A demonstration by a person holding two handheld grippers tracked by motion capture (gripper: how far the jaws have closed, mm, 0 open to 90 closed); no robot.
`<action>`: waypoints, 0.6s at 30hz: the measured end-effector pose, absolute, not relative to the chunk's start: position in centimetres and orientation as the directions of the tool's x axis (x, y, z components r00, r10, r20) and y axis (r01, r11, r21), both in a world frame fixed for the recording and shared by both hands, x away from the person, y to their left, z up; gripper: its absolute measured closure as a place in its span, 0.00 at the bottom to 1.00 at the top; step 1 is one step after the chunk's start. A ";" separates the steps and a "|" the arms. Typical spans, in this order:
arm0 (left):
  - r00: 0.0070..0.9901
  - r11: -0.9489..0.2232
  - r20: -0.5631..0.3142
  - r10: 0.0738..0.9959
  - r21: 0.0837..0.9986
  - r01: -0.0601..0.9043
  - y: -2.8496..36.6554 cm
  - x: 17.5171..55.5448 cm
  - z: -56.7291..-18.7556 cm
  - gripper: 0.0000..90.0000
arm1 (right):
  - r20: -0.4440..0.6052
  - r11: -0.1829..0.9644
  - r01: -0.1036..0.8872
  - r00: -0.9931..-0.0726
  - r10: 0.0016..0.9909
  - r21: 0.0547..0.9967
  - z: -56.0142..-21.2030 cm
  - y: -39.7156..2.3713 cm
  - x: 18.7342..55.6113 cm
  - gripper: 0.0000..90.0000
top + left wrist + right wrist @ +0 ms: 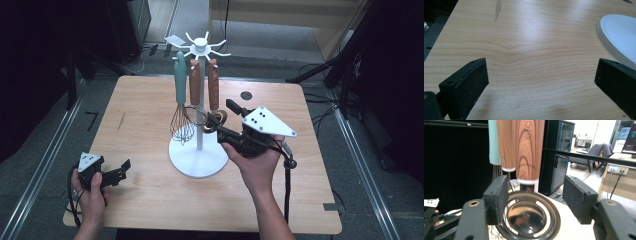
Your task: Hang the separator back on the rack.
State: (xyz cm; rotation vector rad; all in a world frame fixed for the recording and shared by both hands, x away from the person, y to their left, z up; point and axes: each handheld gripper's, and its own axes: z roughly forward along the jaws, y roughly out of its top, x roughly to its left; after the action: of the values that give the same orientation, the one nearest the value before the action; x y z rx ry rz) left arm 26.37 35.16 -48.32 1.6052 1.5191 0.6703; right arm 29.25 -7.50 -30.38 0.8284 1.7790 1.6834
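Light wooden table (145, 105), white round-based utensil stand (198, 159) standing at its middle, small dark disc (245, 95) near far edge

Utensil rack (199, 150) blocks mid-table; bare tabletop (140, 107) left offers passage.

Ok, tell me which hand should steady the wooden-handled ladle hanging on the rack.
Right. The right gripper sits open around the ladle hanging on the white rack, its bowl between the jaws. The left gripper rests open at the table's near left corner, away from the rack.

High view down over the table (150, 200); both gripper views close, level, sharing the white rack base (621, 37).
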 end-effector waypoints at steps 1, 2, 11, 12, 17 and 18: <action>0.135 0.051 -0.149 0.980 0.834 0.550 35.2 26.4 -48.3 0.00 | 0.016 0.023 0.051 -0.646 0.763 0.998 -30.6 -7.6 29.1 0.39; 0.136 0.049 -0.147 0.980 0.833 0.551 35.2 26.4 -48.3 0.00 | 0.009 0.024 0.044 -0.633 0.774 0.999 -30.8 -7.7 29.0 0.37; 0.135 0.048 -0.145 0.980 0.835 0.548 35.1 26.4 -48.3 0.00 | 0.050 0.007 0.090 -0.610 0.791 0.996 -32.5 -9.2 28.9 0.26; 0.135 0.048 -0.145 0.980 0.835 0.548 35.1 26.4 -48.3 0.00 | 0.052 0.006 0.094 -0.606 0.794 0.996 -32.7 -9.5 28.9 0.25; 0.136 0.046 -0.144 0.980 0.835 0.549 35.1 26.3 -48.3 0.00 | 0.065 0.002 0.111 -0.596 0.800 0.994 -33.5 -10.4 28.8 0.21; 0.136 0.046 -0.144 0.980 0.835 0.549 35.1 26.3 -48.3 0.00 | 0.063 0.003 0.110 -0.593 0.802 0.994 -33.6 -10.6 28.8 0.20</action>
State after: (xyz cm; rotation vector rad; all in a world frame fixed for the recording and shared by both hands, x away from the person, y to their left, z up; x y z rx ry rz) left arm 26.35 35.09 -48.34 1.6084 1.5161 0.6751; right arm 28.78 -10.64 -33.61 0.9403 1.7386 1.6399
